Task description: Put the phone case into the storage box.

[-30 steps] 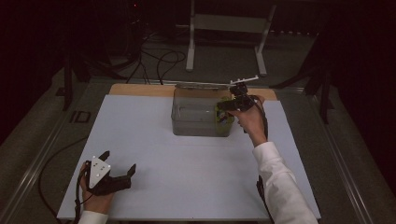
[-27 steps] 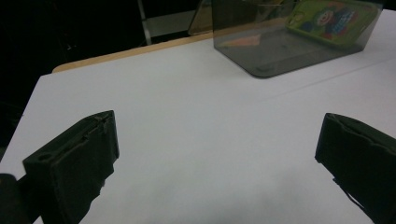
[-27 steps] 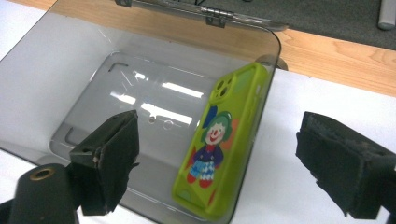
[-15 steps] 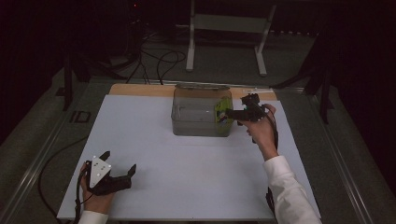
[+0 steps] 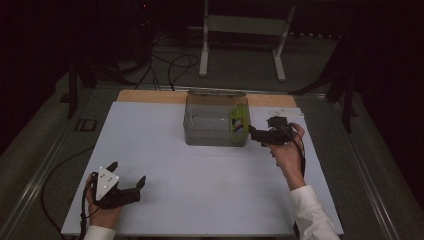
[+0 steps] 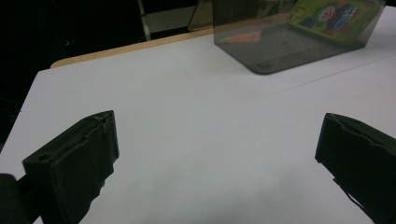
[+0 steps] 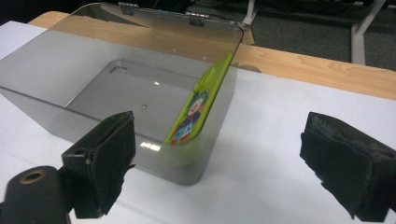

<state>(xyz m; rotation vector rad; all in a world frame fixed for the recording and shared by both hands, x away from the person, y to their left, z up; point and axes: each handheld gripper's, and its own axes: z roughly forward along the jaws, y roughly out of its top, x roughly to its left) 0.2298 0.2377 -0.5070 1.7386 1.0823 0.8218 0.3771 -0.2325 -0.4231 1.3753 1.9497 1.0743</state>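
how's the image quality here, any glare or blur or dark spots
High view: dim, the room beyond the white table nearly black. Left gripper view: the near jaws soft, the clear bin sharper. Right gripper view: small glare spots on the bin floor, the green card readable, the right gripper jaws blurred.

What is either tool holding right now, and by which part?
Nothing. The right tool is open beside the clear bin, where the green card leans inside. The left tool is open over bare table.
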